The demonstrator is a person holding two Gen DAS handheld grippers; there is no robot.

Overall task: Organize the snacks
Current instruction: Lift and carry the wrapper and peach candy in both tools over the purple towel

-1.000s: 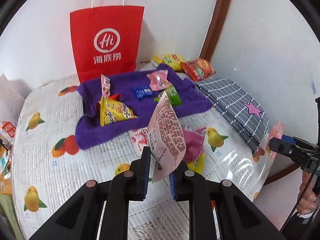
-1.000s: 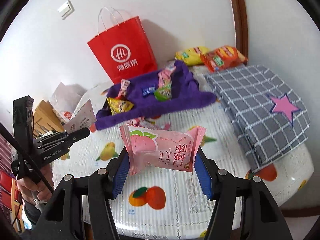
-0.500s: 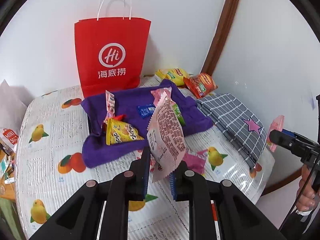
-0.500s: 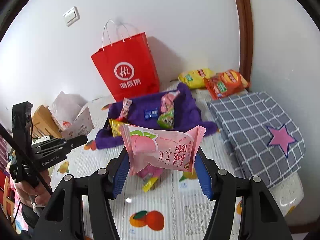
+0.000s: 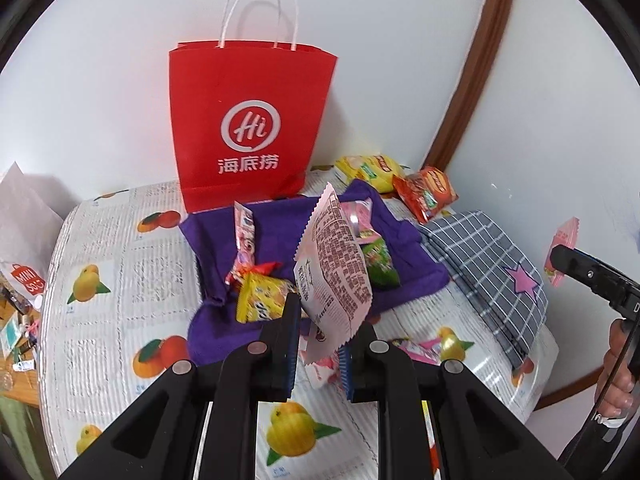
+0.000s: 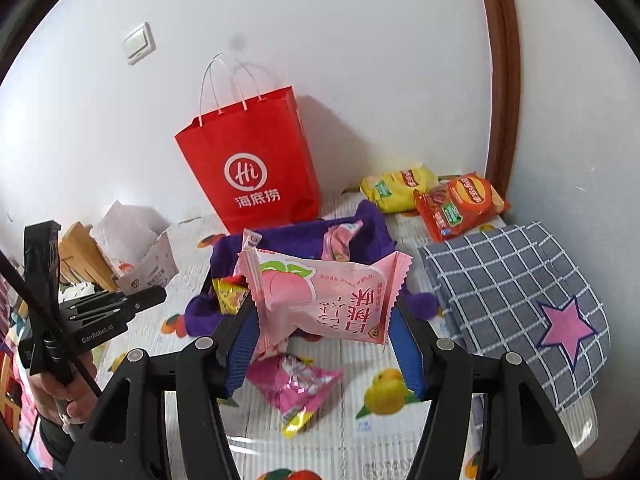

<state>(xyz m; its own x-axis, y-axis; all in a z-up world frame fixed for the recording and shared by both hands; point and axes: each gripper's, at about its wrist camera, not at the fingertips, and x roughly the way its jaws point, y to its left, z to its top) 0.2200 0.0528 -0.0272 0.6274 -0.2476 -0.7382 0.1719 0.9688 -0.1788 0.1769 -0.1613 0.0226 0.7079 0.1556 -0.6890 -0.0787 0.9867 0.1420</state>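
White walls meet at a corner trimmed with brown wood, and my counter [image 5: 120, 264], covered in a fruit-print cloth, is pushed into it. One red paper bag [image 5: 250, 128] stands upright at the back edge against the wall. In front of it lies one purple towel [image 5: 416, 264] with several small snacks on it: a yellow packet [image 5: 260, 304], a green one [image 5: 380, 264] and a pink stick-shaped one [image 5: 245, 236] among them. Two chip bags sit in the back right corner, one yellow [image 6: 400, 190] and one orange [image 6: 460, 204], touching each other. One grey checked cloth [image 6: 508, 280] with a pink star fills the right edge. Near the front edge a magenta candy bag [image 6: 294, 386] lies loose on the counter.

My left claw [image 5: 318, 354] is pinched together on the lower corner of a pale printed sachet [image 5: 334, 276], which stands up tall and blocks much of the towel. My right claw [image 6: 322, 346] is clamped across the width of a pink peach-print packet [image 6: 320, 296], held lengthwise above the counter's front, hiding the towel's middle.
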